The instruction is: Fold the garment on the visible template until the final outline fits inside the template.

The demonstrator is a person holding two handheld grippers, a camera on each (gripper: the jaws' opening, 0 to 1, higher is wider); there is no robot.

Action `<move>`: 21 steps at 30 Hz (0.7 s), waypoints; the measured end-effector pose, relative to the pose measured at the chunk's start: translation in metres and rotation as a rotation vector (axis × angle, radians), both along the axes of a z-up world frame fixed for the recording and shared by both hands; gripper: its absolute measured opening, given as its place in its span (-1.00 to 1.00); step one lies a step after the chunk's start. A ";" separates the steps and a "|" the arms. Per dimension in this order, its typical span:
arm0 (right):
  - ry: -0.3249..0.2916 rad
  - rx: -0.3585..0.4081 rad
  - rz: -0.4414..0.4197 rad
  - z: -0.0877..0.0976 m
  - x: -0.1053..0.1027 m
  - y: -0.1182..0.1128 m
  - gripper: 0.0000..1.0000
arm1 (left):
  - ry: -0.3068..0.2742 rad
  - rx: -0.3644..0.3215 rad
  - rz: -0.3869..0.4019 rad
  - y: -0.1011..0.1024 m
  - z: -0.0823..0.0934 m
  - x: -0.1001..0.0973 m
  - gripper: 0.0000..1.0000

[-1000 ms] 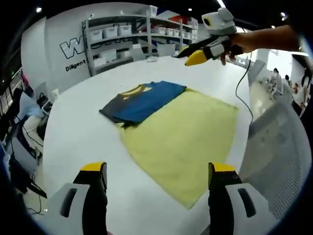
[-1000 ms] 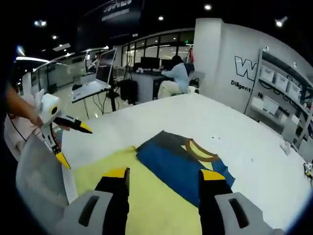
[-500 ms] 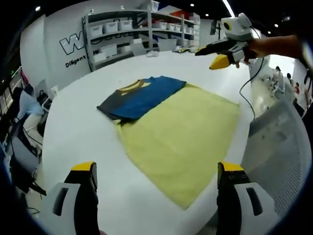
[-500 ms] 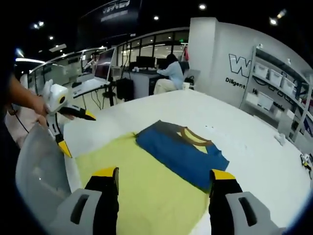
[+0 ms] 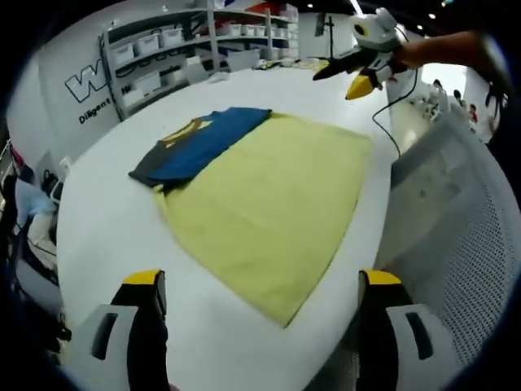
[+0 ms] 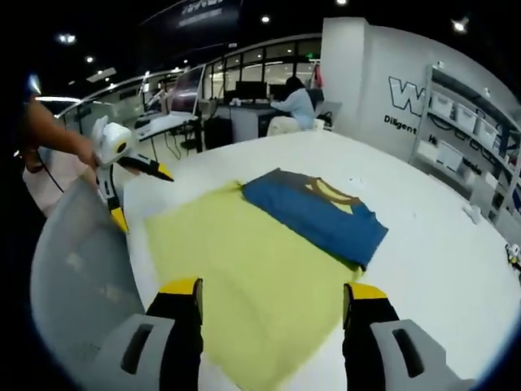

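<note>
A folded blue and dark grey garment (image 5: pixel 199 140) with a yellow collar lies flat on the far corner of the yellow template (image 5: pixel 269 204), partly spilling onto the white table (image 5: pixel 106 236). My left gripper (image 5: pixel 262 285) hovers open over the template's near edge, holding nothing. In the right gripper view the garment (image 6: pixel 313 213) sits at the far right side of the template (image 6: pixel 236 269). My right gripper (image 6: pixel 274 290) stands open above it, holding nothing. The right gripper (image 5: pixel 358 69), held by a hand, hangs past the template's far corner; the left gripper (image 6: pixel 122 175) shows at the left.
A grey mesh chair back (image 5: pixel 456 228) stands against the table's edge beside the template, also seen as the chair back (image 6: pixel 73 277). Shelves with white bins (image 5: pixel 155 49) line the far wall. A person sits at a desk (image 6: pixel 297 106) beyond the table.
Both grippers' jaws have spread wider than a second ago. Both cameras have shifted, so the template sits differently in each view. The garment and template have not moved on the table.
</note>
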State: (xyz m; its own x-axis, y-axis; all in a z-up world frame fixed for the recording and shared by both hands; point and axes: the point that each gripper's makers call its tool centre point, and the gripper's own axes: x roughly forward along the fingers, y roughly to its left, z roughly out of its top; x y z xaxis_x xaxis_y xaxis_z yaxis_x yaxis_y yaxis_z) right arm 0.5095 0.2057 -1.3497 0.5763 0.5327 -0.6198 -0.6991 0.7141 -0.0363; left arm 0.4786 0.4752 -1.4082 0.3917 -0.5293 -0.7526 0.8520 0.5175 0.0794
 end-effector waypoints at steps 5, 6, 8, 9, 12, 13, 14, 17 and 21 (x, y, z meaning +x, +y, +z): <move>0.007 -0.046 0.049 -0.022 -0.025 -0.009 0.23 | -0.001 0.038 -0.052 -0.004 -0.007 -0.009 0.72; 0.015 -0.045 0.056 -0.025 -0.029 -0.009 0.19 | -0.005 0.042 -0.072 -0.005 -0.009 -0.010 0.67; 0.030 -0.062 0.095 -0.034 -0.040 -0.009 0.11 | -0.009 0.072 -0.097 -0.004 -0.013 -0.013 0.57; 0.029 -0.072 0.107 -0.038 -0.044 -0.010 0.08 | -0.009 0.080 -0.107 -0.004 -0.014 -0.015 0.51; 0.050 -0.091 0.139 -0.051 -0.056 -0.011 0.02 | 0.021 0.097 -0.103 -0.003 -0.021 -0.019 0.46; 0.054 -0.089 0.142 -0.054 -0.058 -0.011 -0.01 | 0.021 0.095 -0.107 -0.004 -0.021 -0.019 0.43; 0.060 -0.087 0.148 -0.057 -0.060 -0.011 -0.03 | 0.023 0.094 -0.111 -0.005 -0.022 -0.020 0.38; 0.072 -0.110 0.165 -0.069 -0.070 -0.015 -0.07 | 0.023 0.112 -0.140 -0.008 -0.024 -0.022 0.21; 0.094 -0.118 0.162 -0.076 -0.078 -0.022 -0.22 | 0.034 0.114 -0.141 -0.013 -0.026 -0.021 -0.09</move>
